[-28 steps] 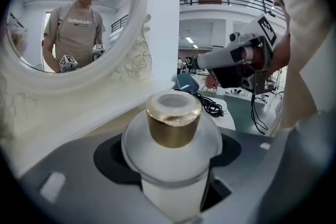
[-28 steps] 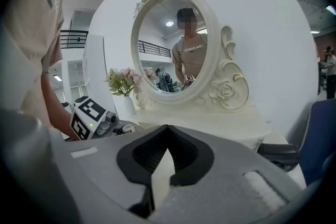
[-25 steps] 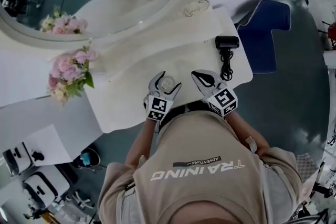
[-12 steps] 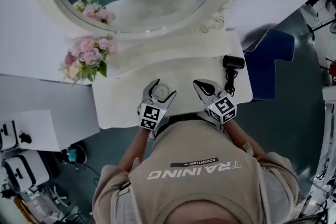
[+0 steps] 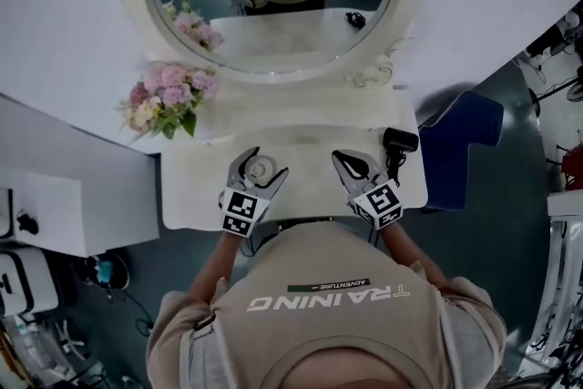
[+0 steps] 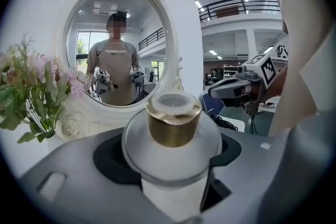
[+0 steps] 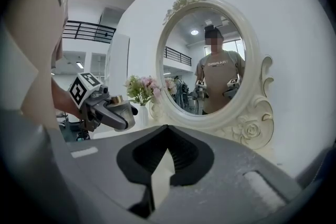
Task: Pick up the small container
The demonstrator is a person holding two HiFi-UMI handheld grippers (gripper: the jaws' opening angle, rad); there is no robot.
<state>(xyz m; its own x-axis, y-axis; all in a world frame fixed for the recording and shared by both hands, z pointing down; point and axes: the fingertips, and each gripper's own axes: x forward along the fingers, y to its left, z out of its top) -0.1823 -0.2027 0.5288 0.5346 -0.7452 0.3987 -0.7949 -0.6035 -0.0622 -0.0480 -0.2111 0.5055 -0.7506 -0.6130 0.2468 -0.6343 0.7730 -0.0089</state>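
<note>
The small container is a round clear jar with a gold cap. It sits between the jaws of my left gripper, which is shut on it near the front of the white dressing table. In the left gripper view the container fills the middle, with both jaws pressed against its sides. My right gripper is beside it on the right, shut and empty. In the right gripper view its tips meet, and the left gripper holds the container off to the left.
A large oval mirror in a carved white frame stands at the back of the table. Pink flowers stand at the back left. A black device with a cable lies at the right end. A blue chair is beyond the table's right edge.
The head view has swung so that the whole mirror now shows. Both grippers keep their places at the table's front, the left one still shut on the container.
</note>
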